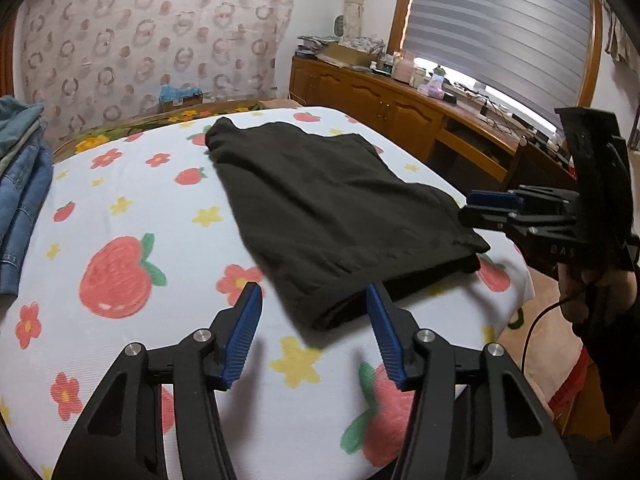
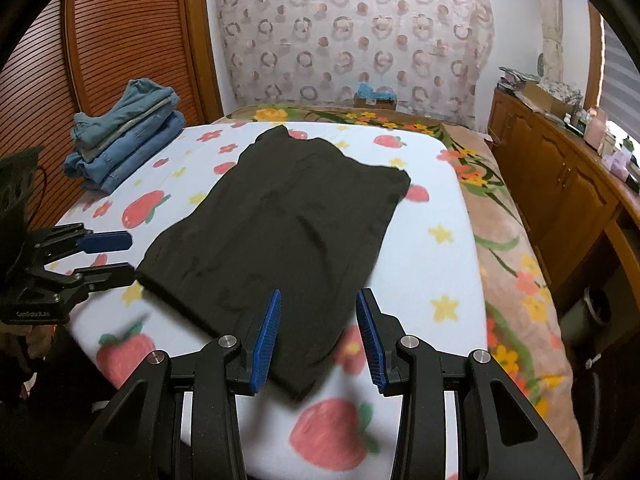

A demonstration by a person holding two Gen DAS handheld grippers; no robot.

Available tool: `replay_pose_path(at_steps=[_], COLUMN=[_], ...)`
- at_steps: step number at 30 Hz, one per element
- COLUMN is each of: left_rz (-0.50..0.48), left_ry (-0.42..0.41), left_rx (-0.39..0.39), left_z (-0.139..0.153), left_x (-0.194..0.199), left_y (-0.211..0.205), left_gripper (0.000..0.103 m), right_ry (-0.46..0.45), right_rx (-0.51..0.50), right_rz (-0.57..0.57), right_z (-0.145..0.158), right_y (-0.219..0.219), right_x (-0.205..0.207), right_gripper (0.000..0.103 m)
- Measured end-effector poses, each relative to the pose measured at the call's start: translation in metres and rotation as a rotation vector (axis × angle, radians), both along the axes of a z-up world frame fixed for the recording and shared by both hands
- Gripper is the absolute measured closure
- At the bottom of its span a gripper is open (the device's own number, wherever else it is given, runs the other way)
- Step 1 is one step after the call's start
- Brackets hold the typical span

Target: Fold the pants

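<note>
Dark pants (image 1: 320,208) lie folded flat on the strawberry-print blanket (image 1: 120,208), also in the right wrist view (image 2: 276,224). My left gripper (image 1: 314,296) is open and empty, hovering above the near corner of the pants. It shows from the side in the right wrist view (image 2: 130,254), at the pants' left corner. My right gripper (image 2: 318,300) is open and empty above the pants' near edge. It shows in the left wrist view (image 1: 466,206) beside the pants' right corner.
A stack of folded jeans (image 2: 124,136) sits at the blanket's far left, also in the left wrist view (image 1: 20,184). A wooden cabinet with clutter (image 1: 400,96) runs along the right. A patterned curtain (image 2: 352,40) hangs behind the bed.
</note>
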State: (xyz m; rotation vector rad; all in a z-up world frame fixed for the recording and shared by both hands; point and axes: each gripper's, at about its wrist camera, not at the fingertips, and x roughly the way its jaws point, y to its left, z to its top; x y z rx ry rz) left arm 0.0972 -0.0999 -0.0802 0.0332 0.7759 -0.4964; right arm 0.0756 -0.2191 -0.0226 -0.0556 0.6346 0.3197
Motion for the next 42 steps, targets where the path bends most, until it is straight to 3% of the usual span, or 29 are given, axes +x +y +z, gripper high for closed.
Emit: replay_pose_path(at_steps=[10, 12, 15, 26, 34, 42], left_rz=[-0.015, -0.012, -0.008, 0.014, 0.015, 0.015], left_ry=[0.022, 0.016, 0.018, 0.036, 0.036, 0.035], left_rx=[0.057, 0.066, 0.068, 0.083, 0.082, 0.080], left_z=[-0.009, -0.009, -0.011, -0.019, -0.019, -0.019], left_x=[0.000, 0.001, 0.002, 0.007, 0.007, 0.007], left_y=[-0.011, -0.012, -0.011, -0.007, -0.007, -0.006], left_gripper=[0.048, 0.057, 0.064, 0.064, 0.064, 0.064], right_ry=[0.015, 0.017, 0.019, -0.031, 0.048, 0.036], right_rx=[0.042, 0.047, 0.036, 0.091, 0.114, 0.065], right_rz=[-0.025, -0.016, -0.015, -0.086, -0.119, -0.100], right_z=[-0.010, -0.009, -0.011, -0.013, -0.038, -0.034], right_y=[-0.013, -0.009, -0.005, 0.001, 0.003, 0.015], right_x=[-0.022, -0.025, -0.025, -0.019, -0.006, -0.002], right_gripper=[0.063, 0.063, 0.063, 0.063, 0.063, 0.063])
